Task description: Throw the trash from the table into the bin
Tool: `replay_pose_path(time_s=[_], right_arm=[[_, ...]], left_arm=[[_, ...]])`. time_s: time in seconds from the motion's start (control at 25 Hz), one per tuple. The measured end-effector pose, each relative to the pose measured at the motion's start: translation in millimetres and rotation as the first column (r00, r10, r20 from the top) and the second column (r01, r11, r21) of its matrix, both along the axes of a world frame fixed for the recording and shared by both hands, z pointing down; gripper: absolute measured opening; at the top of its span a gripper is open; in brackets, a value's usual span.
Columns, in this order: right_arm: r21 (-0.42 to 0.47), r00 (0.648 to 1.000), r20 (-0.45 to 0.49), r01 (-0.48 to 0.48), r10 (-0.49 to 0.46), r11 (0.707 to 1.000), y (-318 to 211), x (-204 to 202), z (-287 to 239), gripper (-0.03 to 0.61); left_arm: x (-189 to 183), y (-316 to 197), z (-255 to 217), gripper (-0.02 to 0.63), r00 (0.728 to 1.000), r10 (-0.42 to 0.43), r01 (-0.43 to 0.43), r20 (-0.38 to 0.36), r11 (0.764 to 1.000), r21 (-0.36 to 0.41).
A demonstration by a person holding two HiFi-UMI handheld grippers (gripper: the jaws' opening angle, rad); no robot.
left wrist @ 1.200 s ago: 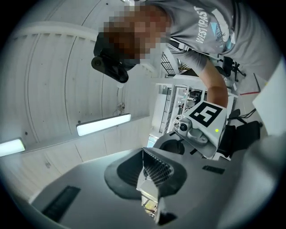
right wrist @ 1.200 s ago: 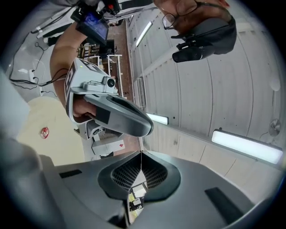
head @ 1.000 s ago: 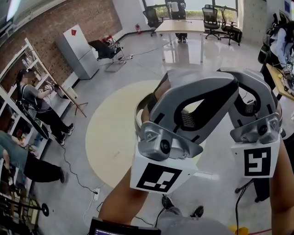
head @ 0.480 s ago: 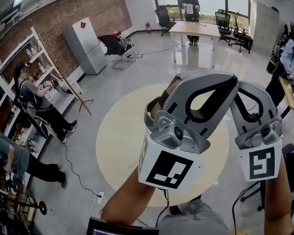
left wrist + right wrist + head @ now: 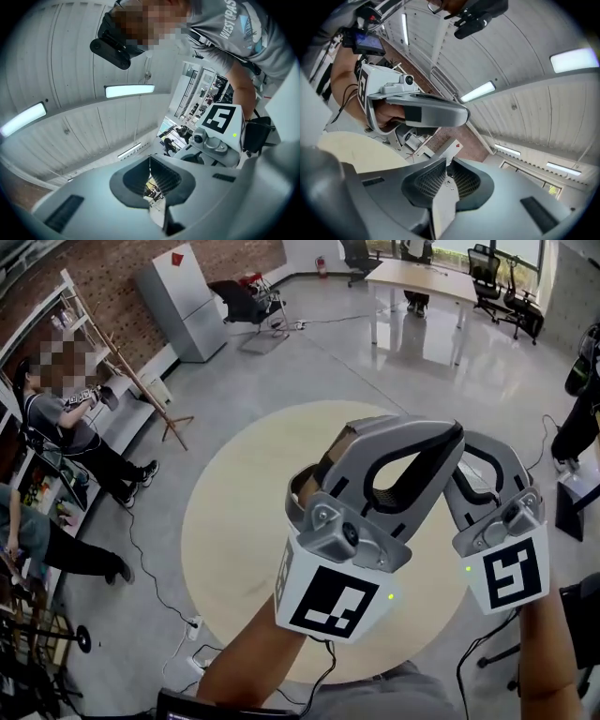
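No trash and no bin show in any view. Both grippers are held up close to the head camera, side by side. The left marker cube (image 5: 328, 601) is in the middle and the right marker cube (image 5: 511, 573) beside it, over a pale round patch of floor (image 5: 234, 521). My left gripper (image 5: 150, 180) has its ribbed pads together with nothing between them; it looks towards the person's chest and the right gripper's cube (image 5: 220, 119). My right gripper (image 5: 446, 180) is shut and empty, facing the left gripper's body (image 5: 417, 112) and the ceiling.
People stand by shelves (image 5: 56, 418) at the left wall. A white cabinet (image 5: 187, 301) and a wooden stand (image 5: 150, 409) are at the back left. A long table with office chairs (image 5: 422, 277) is far back. Cables (image 5: 155, 592) trail over the grey floor.
Both grippers have sunk lower in the head view and drifted together. The view has swung, so the round patch now lies more under them. Neither gripper's jaws changed.
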State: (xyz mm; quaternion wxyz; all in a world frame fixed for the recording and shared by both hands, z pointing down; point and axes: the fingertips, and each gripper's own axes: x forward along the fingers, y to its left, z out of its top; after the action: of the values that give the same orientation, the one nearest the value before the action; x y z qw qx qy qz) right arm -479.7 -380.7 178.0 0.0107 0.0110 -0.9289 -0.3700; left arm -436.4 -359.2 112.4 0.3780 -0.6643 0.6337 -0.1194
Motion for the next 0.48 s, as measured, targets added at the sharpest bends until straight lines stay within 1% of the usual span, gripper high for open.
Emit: replay_pose_path(time_s=[0.04, 0.08, 0.12, 0.16, 0.2, 0.28, 0.32, 0.4, 0.48], right_arm=[[-0.024, 0.999, -0.047, 0.010, -0.012, 1.000, -19, -14, 20, 0.046], [-0.053, 0.993, -0.114, 0.010, -0.016, 0.999, -41, -29, 46, 0.069], [-0.092, 0.981, -0.194, -0.004, -0.013, 0.996, -63, -45, 78, 0.097], [-0.137, 0.960, -0.280, -0.031, -0.009, 0.990, -84, -60, 113, 0.110], [-0.181, 0.931, -0.365, -0.065, -0.006, 0.981, -102, -73, 152, 0.132], [-0.234, 0.852, -0.524, -0.143, -0.001, 0.962, -130, -90, 233, 0.144], [-0.244, 0.802, -0.597, -0.191, 0.008, 0.951, -143, -92, 276, 0.150], [-0.249, 0.691, -0.722, -0.294, 0.026, 0.923, -165, -93, 358, 0.163], [-0.251, 0.585, -0.811, -0.378, 0.020, 0.891, -172, -93, 423, 0.166]], left_arm=[[-13, -16, 13, 0.044, 1.000, -0.013, 0.013, -0.022, 1.000, -0.016], [-27, -32, 27, 0.044, 0.998, -0.028, 0.026, -0.047, 0.999, -0.033], [-41, -46, 40, 0.044, 0.996, -0.044, 0.040, -0.075, 0.998, -0.052], [-54, -58, 51, 0.044, 0.993, -0.062, 0.055, -0.105, 0.996, -0.069], [-65, -68, 60, 0.044, 0.988, -0.079, 0.068, -0.131, 0.994, -0.083], [-84, -79, 75, 0.044, 0.981, -0.108, 0.092, -0.163, 0.991, -0.100], [-92, -83, 83, 0.044, 0.978, -0.118, 0.100, -0.173, 0.989, -0.106], [-107, -87, 101, 0.044, 0.972, -0.134, 0.112, -0.193, 0.986, -0.121], [-120, -86, 120, 0.044, 0.966, -0.156, 0.127, -0.205, 0.981, -0.147]])
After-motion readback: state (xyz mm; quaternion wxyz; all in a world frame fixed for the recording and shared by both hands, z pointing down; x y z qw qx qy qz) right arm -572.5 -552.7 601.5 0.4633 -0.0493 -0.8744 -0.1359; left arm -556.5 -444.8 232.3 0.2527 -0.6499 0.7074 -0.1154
